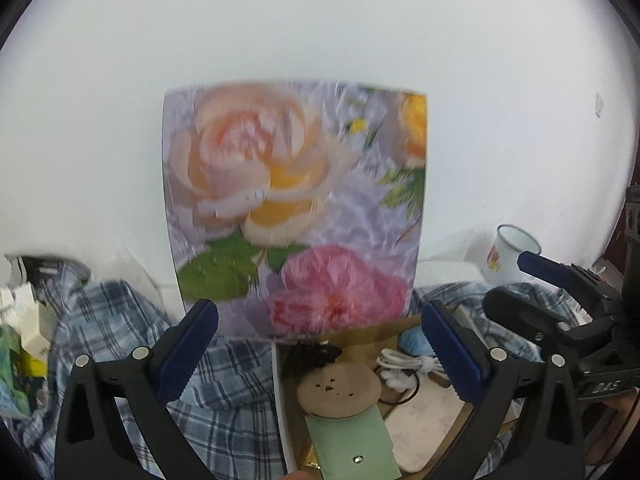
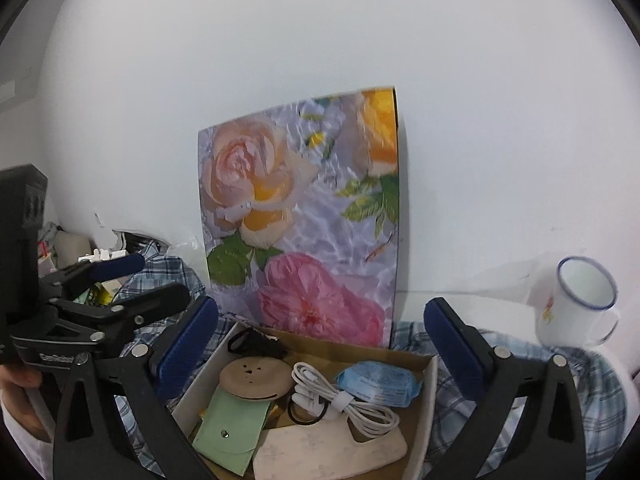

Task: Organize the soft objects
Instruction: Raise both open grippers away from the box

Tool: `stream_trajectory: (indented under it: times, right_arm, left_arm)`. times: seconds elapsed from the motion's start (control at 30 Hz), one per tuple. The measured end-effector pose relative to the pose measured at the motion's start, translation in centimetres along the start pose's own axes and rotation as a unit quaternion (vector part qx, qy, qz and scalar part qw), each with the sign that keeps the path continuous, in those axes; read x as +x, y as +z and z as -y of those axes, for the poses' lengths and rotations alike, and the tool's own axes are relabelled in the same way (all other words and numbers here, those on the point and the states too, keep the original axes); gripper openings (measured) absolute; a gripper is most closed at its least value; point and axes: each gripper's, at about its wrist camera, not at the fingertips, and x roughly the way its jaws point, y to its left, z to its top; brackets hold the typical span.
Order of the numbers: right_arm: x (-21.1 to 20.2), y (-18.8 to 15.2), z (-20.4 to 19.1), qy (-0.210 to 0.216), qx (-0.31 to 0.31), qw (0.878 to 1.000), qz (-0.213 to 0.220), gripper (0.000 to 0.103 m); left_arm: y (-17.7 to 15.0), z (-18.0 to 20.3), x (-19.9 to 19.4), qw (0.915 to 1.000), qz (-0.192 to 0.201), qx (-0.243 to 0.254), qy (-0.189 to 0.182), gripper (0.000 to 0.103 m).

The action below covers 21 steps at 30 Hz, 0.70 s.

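Below both grippers: one plaid shirt (image 2: 532, 392), crumpled, spread under and around one cardboard box (image 2: 430, 396). Box contents: one green snap pouch (image 2: 234, 428), one round tan disc (image 2: 256, 378), one coiled white cable (image 2: 344, 404), one blue wipes pack (image 2: 378, 386). Floral lid (image 2: 304, 216) upright at rear edge. One enamel mug (image 2: 580, 300) right, apart. Left gripper (image 1: 320, 344) released, holding nothing; right gripper (image 2: 322, 344) likewise.

A rumpled blue plaid shirt (image 2: 520, 364) lay spread under the open box (image 2: 428, 400), reaching from nine to three o'clock.
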Motion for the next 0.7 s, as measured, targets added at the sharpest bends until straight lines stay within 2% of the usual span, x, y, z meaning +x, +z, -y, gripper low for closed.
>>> stream_trajectory:
  times: [0.17,0.3,0.47,0.7]
  right_arm:
    - [-3.1,1.9,-1.0,-0.006,-0.012,1.0,0.028,0.103]
    - [-6.7,3.7,-1.7,0.001,-0.003,0.998,0.057,0.103]
    - [-12.0,5.1,-3.6,-0.003,-0.014,0.994,0.104,0.103]
    - [-18.4,5.0,-5.7,-0.013,-0.035,0.99,0.139,0.103]
  left_arm:
    - [0.8,0.7,-2.4,0.9995,0.022,0.022,0.001,0.103]
    - [1.9,0.3,-5.1,0.9991,0.036,0.002,-0.025,0.103]
    - [3.4,0.1,-10.6,0.9965,0.08,-0.008,-0.023,0.103]
    - [3.3,1.3,-18.2,0.9882,0.141,-0.013,-0.058,0.103]
